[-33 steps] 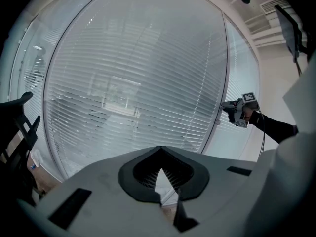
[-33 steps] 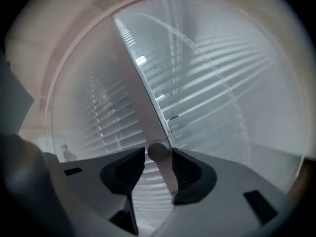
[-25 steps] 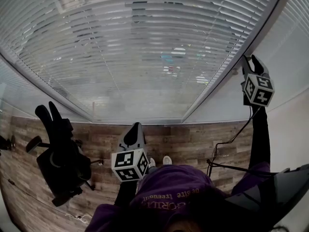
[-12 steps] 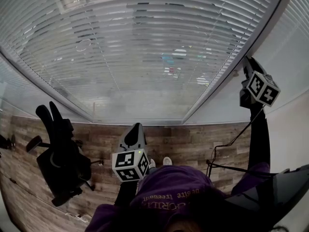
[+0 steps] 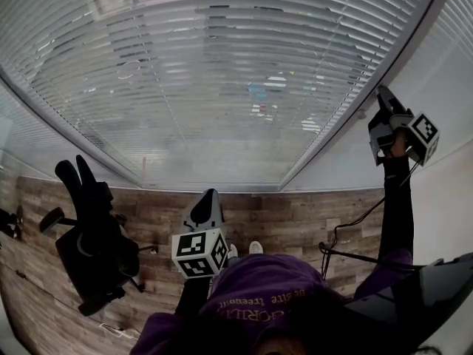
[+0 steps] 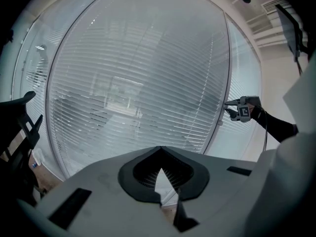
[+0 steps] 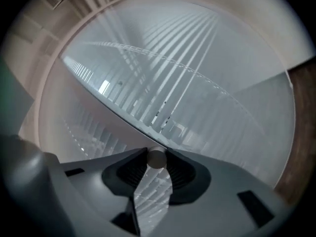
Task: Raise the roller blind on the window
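Note:
A slatted blind hangs down over the big window ahead. My right gripper is raised at the window's right frame post, pointing level at it. Its jaws have just been closing, and they grip the round pale end of the blind's wand between their tips, as the right gripper view shows. From the left gripper view, the right gripper shows small against the post. My left gripper is held low in front of my body, shut and empty, aimed at the blind.
A black office chair stands on the wooden floor at the lower left. A thin cable runs down under my right arm. A dark slanted object fills the lower right corner. Another blind covers the pane right of the post.
My right gripper has rolled about its own axis at the post, so its marker cube has swung from facing me to the right side. The left gripper has stayed still.

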Tool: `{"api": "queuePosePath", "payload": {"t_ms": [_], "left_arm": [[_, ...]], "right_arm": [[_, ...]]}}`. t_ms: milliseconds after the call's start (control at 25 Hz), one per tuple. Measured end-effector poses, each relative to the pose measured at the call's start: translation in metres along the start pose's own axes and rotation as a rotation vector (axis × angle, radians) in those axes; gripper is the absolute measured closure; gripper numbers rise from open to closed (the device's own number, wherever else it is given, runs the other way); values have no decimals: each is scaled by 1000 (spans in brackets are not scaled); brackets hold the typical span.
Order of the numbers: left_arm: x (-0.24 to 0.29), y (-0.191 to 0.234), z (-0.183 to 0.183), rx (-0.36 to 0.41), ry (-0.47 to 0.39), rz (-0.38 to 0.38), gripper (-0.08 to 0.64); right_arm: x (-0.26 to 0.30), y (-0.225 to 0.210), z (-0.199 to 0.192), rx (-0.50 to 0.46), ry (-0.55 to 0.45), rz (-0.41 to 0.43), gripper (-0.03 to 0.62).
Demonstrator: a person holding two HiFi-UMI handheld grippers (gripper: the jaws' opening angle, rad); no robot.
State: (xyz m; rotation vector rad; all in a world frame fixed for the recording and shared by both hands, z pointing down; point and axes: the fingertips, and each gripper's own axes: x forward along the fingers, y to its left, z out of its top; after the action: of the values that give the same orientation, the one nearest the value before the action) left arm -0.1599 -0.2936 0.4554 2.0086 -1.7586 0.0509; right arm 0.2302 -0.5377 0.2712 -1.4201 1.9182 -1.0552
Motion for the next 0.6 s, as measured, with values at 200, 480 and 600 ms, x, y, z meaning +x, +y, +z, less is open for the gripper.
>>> {"api": "queuePosePath", "payload": {"t_ms": [200,480,600], "left_arm": [[0,0,0,1,0,-4,560],[1,0,-1,6,3,-8,560],[1,0,-1,8,5,-12,560]], "right_arm": [[0,-8,1,307,-13,56,469],[-1,-12,-4,691,-60,152,469],[-4,-7,-6,787,-101,176,469]]}}
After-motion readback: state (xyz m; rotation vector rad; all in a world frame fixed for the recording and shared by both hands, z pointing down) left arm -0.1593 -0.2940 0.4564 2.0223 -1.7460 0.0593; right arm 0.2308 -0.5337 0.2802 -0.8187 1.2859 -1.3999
